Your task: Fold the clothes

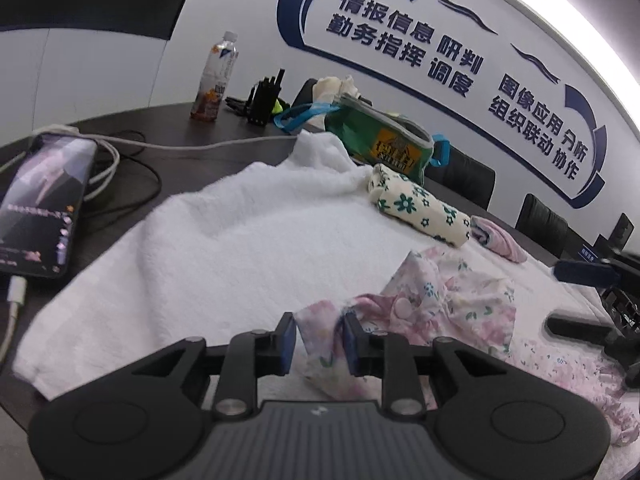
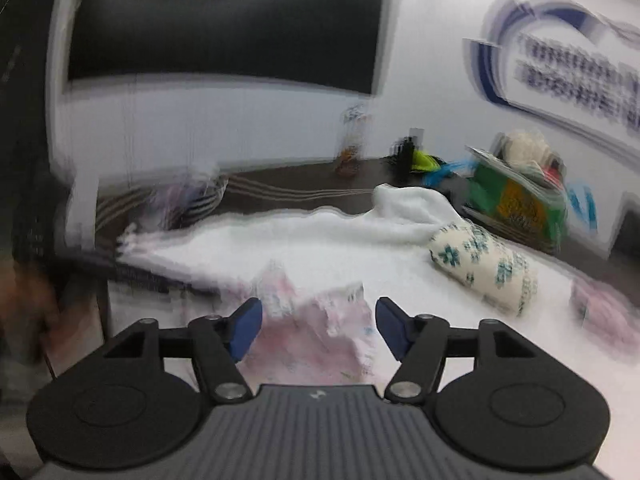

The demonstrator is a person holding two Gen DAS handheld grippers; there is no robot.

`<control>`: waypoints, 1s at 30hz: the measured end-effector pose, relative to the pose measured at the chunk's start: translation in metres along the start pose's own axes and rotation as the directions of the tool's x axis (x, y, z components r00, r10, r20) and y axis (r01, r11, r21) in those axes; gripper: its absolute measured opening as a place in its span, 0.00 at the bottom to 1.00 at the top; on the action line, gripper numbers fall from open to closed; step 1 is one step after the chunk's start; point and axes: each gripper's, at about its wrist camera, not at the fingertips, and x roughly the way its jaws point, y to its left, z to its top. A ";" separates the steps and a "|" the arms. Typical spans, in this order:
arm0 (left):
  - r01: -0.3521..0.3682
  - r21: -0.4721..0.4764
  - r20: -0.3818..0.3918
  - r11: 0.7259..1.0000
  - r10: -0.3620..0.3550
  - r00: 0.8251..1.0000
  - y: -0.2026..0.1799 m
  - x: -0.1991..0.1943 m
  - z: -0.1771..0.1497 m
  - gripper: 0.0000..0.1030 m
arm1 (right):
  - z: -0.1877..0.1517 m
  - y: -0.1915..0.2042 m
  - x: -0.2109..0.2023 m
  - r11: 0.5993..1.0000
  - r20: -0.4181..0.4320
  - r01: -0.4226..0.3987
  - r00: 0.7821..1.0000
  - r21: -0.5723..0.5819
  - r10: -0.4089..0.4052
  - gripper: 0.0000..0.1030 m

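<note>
Pinching a fold of the pink floral cotton garment (image 1: 436, 312), the left gripper (image 1: 320, 340) sits at the near edge of the white terry towel (image 1: 240, 248) that covers the dark table (image 1: 200, 136). Its 2 blue pads are narrowly parted with the cloth bunched between them; whether they press firmly on it I cannot tell. The right gripper (image 2: 318, 328) hangs over the same garment (image 2: 312, 336) with its jaws set wide and nothing held; that view is smeared by motion. From the left wrist view, the right gripper shows at the far right edge, beside the garment's right part.

The garment lies crumpled in the near middle of the towel, not yet flattened. Beyond it rest a rolled cream cloth with green flowers (image 1: 420, 208) and a small pink bundle (image 1: 500, 240), probably finished pieces.

To do this step well, the open claw should likely settle before closing, taking an opposite corner or hem rather than a loose middle wrinkle. Both hands would then draw apart to spread the fabric flat, keeping it on the towel, clear of the phone (image 1: 44, 204) and its cables at the left.
</note>
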 end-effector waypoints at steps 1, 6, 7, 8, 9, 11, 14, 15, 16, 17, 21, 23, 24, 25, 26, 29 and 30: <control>-0.001 0.020 0.016 1.000 0.001 1.000 -0.002 -0.004 0.000 0.22 | 0.001 0.010 0.006 0.989 -0.020 -0.011 1.000 -0.146 0.009 0.62; 0.031 0.087 0.055 0.996 -0.036 0.998 -0.008 -0.020 0.000 0.23 | 0.007 0.034 0.056 0.861 -0.159 -0.099 0.987 -0.500 0.021 0.59; 0.042 0.091 0.052 0.995 -0.047 0.998 -0.008 -0.021 0.000 0.24 | 0.010 0.031 0.067 0.863 -0.182 -0.114 0.983 -0.493 0.026 0.49; 0.047 0.095 0.049 0.994 -0.052 0.997 -0.008 -0.022 -0.001 0.24 | 0.016 0.027 0.077 0.876 -0.207 -0.137 0.977 -0.462 0.044 0.10; 0.049 0.097 0.047 0.994 -0.054 0.997 -0.007 -0.023 -0.003 0.24 | 0.026 0.018 0.081 0.911 -0.231 -0.177 0.969 -0.373 0.093 0.01; 0.048 0.094 0.049 0.994 -0.053 0.997 -0.004 -0.025 -0.004 0.24 | 0.045 0.000 0.086 0.953 -0.254 -0.244 0.947 -0.181 0.195 0.01; 0.024 0.061 0.061 0.998 -0.028 0.998 0.007 -0.028 -0.003 0.24 | 0.068 -0.027 0.076 0.947 -0.193 -0.292 0.929 0.136 0.315 0.01; 0.018 0.049 0.063 0.999 -0.021 0.998 0.010 -0.028 -0.003 0.24 | 0.070 -0.033 0.075 0.925 -0.174 -0.298 0.924 0.234 0.342 0.01; 0.014 0.037 0.063 0.999 -0.016 0.998 0.014 -0.028 -0.003 0.24 | 0.069 -0.034 0.077 0.902 -0.165 -0.284 0.922 0.325 0.350 0.01; 0.010 0.025 0.064 1.000 -0.011 0.998 0.017 -0.028 -0.003 0.24 | 0.064 -0.031 0.081 0.889 -0.168 -0.252 0.927 0.381 0.335 0.01; -0.003 0.000 0.056 1.000 0.003 0.998 0.023 -0.026 -0.003 0.24 | 0.032 -0.001 0.105 0.879 -0.193 -0.202 0.931 0.431 0.309 0.06; 0.002 -0.008 0.050 1.000 -0.001 0.999 0.024 -0.025 -0.002 0.36 | 0.015 0.015 0.107 0.889 -0.217 -0.195 0.927 0.413 0.304 0.20; 0.005 -0.013 0.052 1.000 -0.004 0.999 0.024 -0.024 -0.001 0.38 | 0.009 0.020 0.100 0.897 -0.201 -0.199 0.934 0.395 0.296 0.32; 0.012 -0.016 0.057 1.000 -0.011 0.998 0.024 -0.024 0.001 0.42 | 0.008 0.020 0.092 0.904 -0.180 -0.204 0.941 0.376 0.288 0.40; 0.021 -0.019 0.064 1.000 -0.020 0.998 0.023 -0.024 0.003 0.43 | 0.009 0.018 0.082 0.910 -0.164 -0.198 0.948 0.365 0.272 0.48; 0.065 -0.038 0.080 0.997 -0.062 0.995 0.019 -0.019 0.012 0.45 | 0.017 -0.002 0.037 0.920 -0.059 -0.185 0.974 0.347 0.218 0.57; 0.074 -0.040 0.083 0.996 -0.070 0.994 0.015 -0.016 0.016 0.46 | 0.020 -0.012 0.023 0.923 -0.024 -0.167 0.982 0.348 0.187 0.57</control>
